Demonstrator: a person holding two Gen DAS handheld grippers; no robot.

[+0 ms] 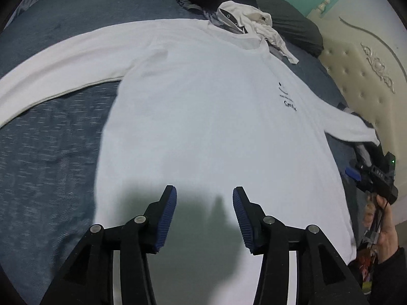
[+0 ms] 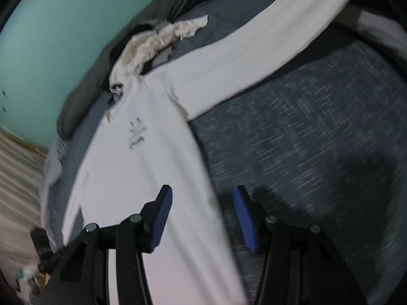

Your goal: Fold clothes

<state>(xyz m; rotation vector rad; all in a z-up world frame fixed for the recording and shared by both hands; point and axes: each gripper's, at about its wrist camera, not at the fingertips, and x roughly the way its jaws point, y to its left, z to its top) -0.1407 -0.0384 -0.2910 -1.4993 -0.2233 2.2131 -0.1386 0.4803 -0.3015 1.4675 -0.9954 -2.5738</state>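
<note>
A white long-sleeved shirt [image 1: 198, 96] lies spread front-up on a blue-grey bedspread [image 1: 51, 165], with small dark print [image 1: 287, 99] on the chest. One sleeve [image 1: 63, 61] stretches left, the other [image 1: 351, 127] runs right toward the headboard. My left gripper [image 1: 204, 190] hovers open over the shirt's lower body, nothing between its blue pads. In the right wrist view the same shirt [image 2: 142, 178] runs diagonally. My right gripper [image 2: 203, 190] stands open above the shirt's side edge, where it meets the bedspread [image 2: 305, 152], and holds nothing.
A crumpled white garment [image 1: 251, 20] lies by the shirt's collar against a dark duvet [image 1: 292, 17]. A cream tufted headboard [image 1: 361, 76] borders the right side. A person's hand [image 1: 386, 228] holds a black tool there. A teal wall [image 2: 51, 38] is behind.
</note>
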